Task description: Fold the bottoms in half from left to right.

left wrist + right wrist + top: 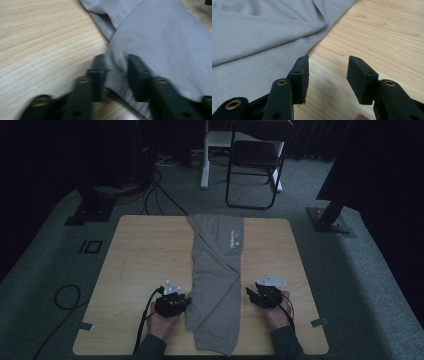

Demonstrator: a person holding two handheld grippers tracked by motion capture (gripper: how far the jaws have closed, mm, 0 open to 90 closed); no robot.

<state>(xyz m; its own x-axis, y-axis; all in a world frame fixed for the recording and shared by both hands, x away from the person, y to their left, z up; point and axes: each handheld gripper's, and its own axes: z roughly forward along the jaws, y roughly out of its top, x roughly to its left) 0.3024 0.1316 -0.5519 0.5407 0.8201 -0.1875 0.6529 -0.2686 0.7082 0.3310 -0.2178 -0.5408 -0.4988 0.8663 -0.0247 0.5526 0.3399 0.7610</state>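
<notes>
A grey garment with a small printed logo lies folded into a long strip down the middle of the wooden table. My left gripper is at the strip's left edge near the front. In the left gripper view a raised fold of the garment sits bunched between the jaws of my left gripper, and both pads touch it. My right gripper stands just off the strip's right edge. In the right gripper view my right gripper is open over bare wood, with the garment beside its left jaw.
Bare wood lies to either side of the strip. A black folding chair and a white post stand on the carpet beyond the table's far edge. Black cables trail on the floor at the left.
</notes>
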